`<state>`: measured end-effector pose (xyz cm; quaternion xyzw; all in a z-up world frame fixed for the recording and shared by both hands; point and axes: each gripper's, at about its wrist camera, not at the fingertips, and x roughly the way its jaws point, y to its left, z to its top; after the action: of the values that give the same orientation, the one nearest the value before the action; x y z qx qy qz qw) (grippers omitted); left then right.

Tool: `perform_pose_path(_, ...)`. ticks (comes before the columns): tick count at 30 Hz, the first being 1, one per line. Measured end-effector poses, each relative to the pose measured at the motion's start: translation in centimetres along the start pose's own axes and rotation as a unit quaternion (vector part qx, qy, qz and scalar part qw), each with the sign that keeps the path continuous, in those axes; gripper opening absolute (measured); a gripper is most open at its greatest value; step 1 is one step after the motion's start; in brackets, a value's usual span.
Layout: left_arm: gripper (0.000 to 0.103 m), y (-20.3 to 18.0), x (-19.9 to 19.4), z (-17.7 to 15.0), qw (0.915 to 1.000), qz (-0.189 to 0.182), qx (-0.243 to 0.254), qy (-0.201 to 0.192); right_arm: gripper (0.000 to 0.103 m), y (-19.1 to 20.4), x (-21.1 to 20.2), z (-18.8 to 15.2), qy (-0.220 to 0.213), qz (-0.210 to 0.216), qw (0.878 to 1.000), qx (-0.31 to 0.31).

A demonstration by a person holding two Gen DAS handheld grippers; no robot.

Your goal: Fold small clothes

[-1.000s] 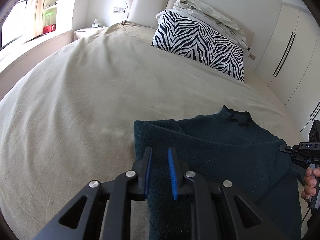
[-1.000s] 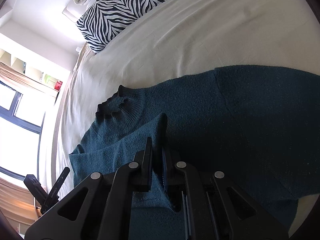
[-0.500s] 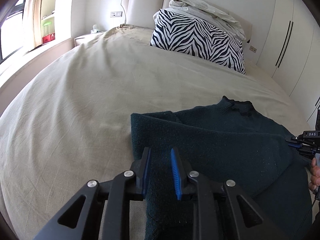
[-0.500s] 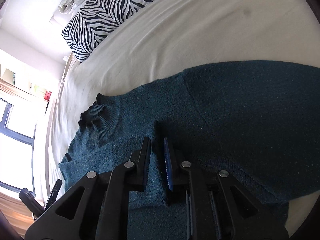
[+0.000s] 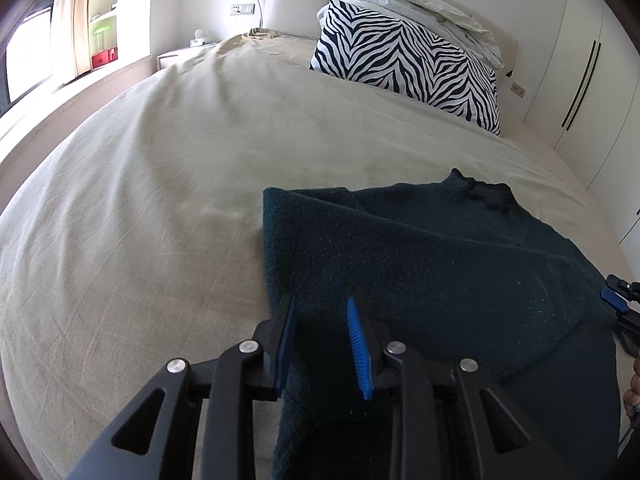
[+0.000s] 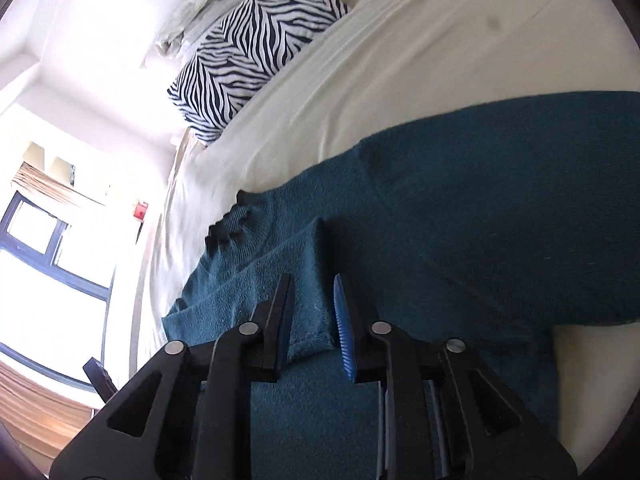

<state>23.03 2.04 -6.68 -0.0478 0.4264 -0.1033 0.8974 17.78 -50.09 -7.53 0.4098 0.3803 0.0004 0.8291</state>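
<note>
Thing to fold: a dark teal sweater [image 5: 440, 264] lies flat on the bed [image 5: 160, 220], well apart from the zebra pillow [image 5: 404, 68] at the head of the bed.
Collar: the sweater's collar [image 5: 486, 196] is the end nearest the zebra pillow.
Long way: the sweater seems to run from the collar back toward the person.
Left side: one side of the sweater is already folded over the middle, and the fold makes a thick edge [image 5: 272, 240].
Left gripper: the left gripper [image 5: 320, 340] is low over that folded edge, at the end far from the collar.
Left jaws: spread apart, with sweater cloth showing between them; they pinch nothing.
Right gripper: the right gripper [image 6: 312, 320] is over a folded flap [image 6: 308, 280] of the sweater, which points toward the collar [image 6: 228, 228].
Right jaws: spread apart, with the flap between them but not squeezed.
Wide part: in the right wrist view a big, unfolded part of the sweater [image 6: 500, 216] spreads out to the right of the jaws.
Nearer hand: the right gripper looks nearer that wide part, so it is likely the one to fold it in.
Watch out: the knit looks soft and thick, so it may slip or bunch.
</note>
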Motion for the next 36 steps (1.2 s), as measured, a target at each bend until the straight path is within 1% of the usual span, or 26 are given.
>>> perform_pose_path(1, 0.042, -0.5, -0.7, -0.2, 1.0000, -0.007, 0.000, -0.006, 0.051, -1.5, -2.2, 0.2, -0.022, 0.001, 1.000, 0.018)
perform_pose_path(2, 0.046, -1.0, -1.4, -0.4, 0.9998, -0.014, 0.000, -0.012, 0.068, -3.3, -4.5, 0.3, -0.046, -0.006, 0.998, 0.044)
perform_pose_path(3, 0.052, -1.7, -2.1, -0.8, 0.9996, -0.024, 0.000, -0.016, 0.069, -5.3, -6.9, 0.4, -0.072, -0.013, 0.995, 0.069)
perform_pose_path(6, 0.054, -3.6, -3.4, -1.6, 0.9976, -0.068, -0.007, -0.013, 0.069, -11.8, -13.6, -0.2, -0.125, -0.022, 0.981, 0.145)
perform_pose_path(8, 0.055, -4.8, -3.5, -2.2, 0.9953, -0.095, -0.019, -0.002, 0.069, -16.4, -17.5, -1.2, -0.160, -0.041, 0.964, 0.209)
perform_pose_path(10, 0.056, -5.9, -3.2, -2.8, 0.9920, -0.120, -0.037, 0.016, 0.069, -20.3, -20.4, -2.0, -0.183, -0.058, 0.947, 0.258)
perform_pose_path(11, 0.056, -6.5, -2.9, -3.1, 0.9902, -0.130, -0.044, 0.027, 0.066, -22.1, -21.6, -2.3, -0.195, -0.061, 0.938, 0.281)
perform_pose_path(12, 0.056, -7.2, -2.6, -3.4, 0.9886, -0.138, -0.048, 0.036, 0.061, -23.7, -22.4, -2.6, -0.204, -0.048, 0.930, 0.301)
perform_pose_path(14, 0.056, -8.4, -2.0, -3.9, 0.9863, -0.149, -0.050, 0.050, 0.059, -25.9, -23.2, -2.6, -0.215, -0.018, 0.919, 0.331)
perform_pose_path(16, 0.057, -9.4, -1.5, -4.1, 0.9834, -0.161, -0.057, 0.061, 0.058, -26.9, -23.2, -1.8, -0.227, -0.014, 0.916, 0.331)
perform_pose_path(17, 0.057, -9.8, -1.3, -4.2, 0.9820, -0.166, -0.061, 0.067, 0.055, -27.4, -23.2, -1.3, -0.236, -0.015, 0.914, 0.331)
perform_pose_path(18, 0.057, -10.1, -1.2, -4.2, 0.9808, -0.170, -0.063, 0.070, 0.049, -27.9, -23.1, -0.9, -0.241, -0.017, 0.910, 0.336)
perform_pose_path(19, 0.058, -10.4, -1.2, -4.2, 0.9799, -0.175, -0.065, 0.072, 0.045, -28.5, -22.9, -0.5, -0.242, -0.018, 0.907, 0.344)
perform_pose_path(20, 0.059, -10.5, -1.2, -4.2, 0.9791, -0.178, -0.065, 0.072, 0.035, -29.2, -22.9, 0.1, -0.245, -0.019, 0.904, 0.351)
perform_pose_path(21, 0.061, -10.6, -1.2, -4.3, 0.9784, -0.182, -0.067, 0.073, 0.027, -29.8, -22.9, 0.7, -0.245, -0.028, 0.902, 0.353)
perform_pose_path(22, 0.061, -10.5, -1.3, -4.4, 0.9777, -0.185, -0.069, 0.073, 0.024, -29.8, -22.9, 1.2, -0.242, -0.040, 0.904, 0.351)
perform_pose_path(24, 0.061, -10.2, -1.3, -4.3, 0.9760, -0.191, -0.075, 0.074, 0.014, -28.8, -22.9, 2.5, -0.233, -0.063, 0.914, 0.326)
perform_pose_path(26, 0.062, -9.7, -1.2, -4.2, 0.9747, -0.194, -0.083, 0.074, 0.011, -25.3, -21.8, 4.2, -0.212, -0.098, 0.937, 0.259)
perform_pose_path(28, 0.062, -9.1, -1.1, -4.2, 0.9718, -0.202, -0.095, 0.077, 0.011, -19.5, -19.9, 5.6, -0.188, -0.133, 0.961, 0.153)
perform_pose_path(29, 0.062, -8.9, -1.1, -4.2, 0.9701, -0.207, -0.102, 0.077, 0.010, -15.9, -18.6, 5.8, -0.173, -0.141, 0.970, 0.097)
perform_pose_path(30, 0.062, -8.6, -1.2, -4.1, 0.9682, -0.212, -0.108, 0.077, 0.010, -12.4, -16.8, 5.9, -0.155, -0.149, 0.976, 0.038)
perform_pose_path(31, 0.062, -8.4, -1.2, -4.1, 0.9661, -0.218, -0.114, 0.077, 0.010, -8.7, -15.0, 5.6, -0.137, -0.156, 0.978, -0.023)
perform_pose_path(32, 0.062, -8.2, -1.2, -4.0, 0.9637, -0.225, -0.120, 0.077, 0.010, -5.1, -12.7, 4.9, -0.117, -0.163, 0.976, -0.089)
perform_pose_path(33, 0.062, -8.0, -1.3, -4.0, 0.9606, -0.234, -0.127, 0.078, 0.010, -1.6, -10.2, 3.8, -0.090, -0.167, 0.969, -0.155)
perform_pose_path(34, 0.062, -8.0, -1.3, -4.0, 0.9573, -0.243, -0.135, 0.079, 0.010, 1.9, -7.7, 2.1, -0.063, -0.172, 0.959, -0.217)
perform_pose_path(36, 0.062, -7.7, -1.1, -4.1, 0.9481, -0.265, -0.153, 0.086, 0.010, 7.1, -3.0, -2.0, -0.024, -0.192, 0.924, -0.330)
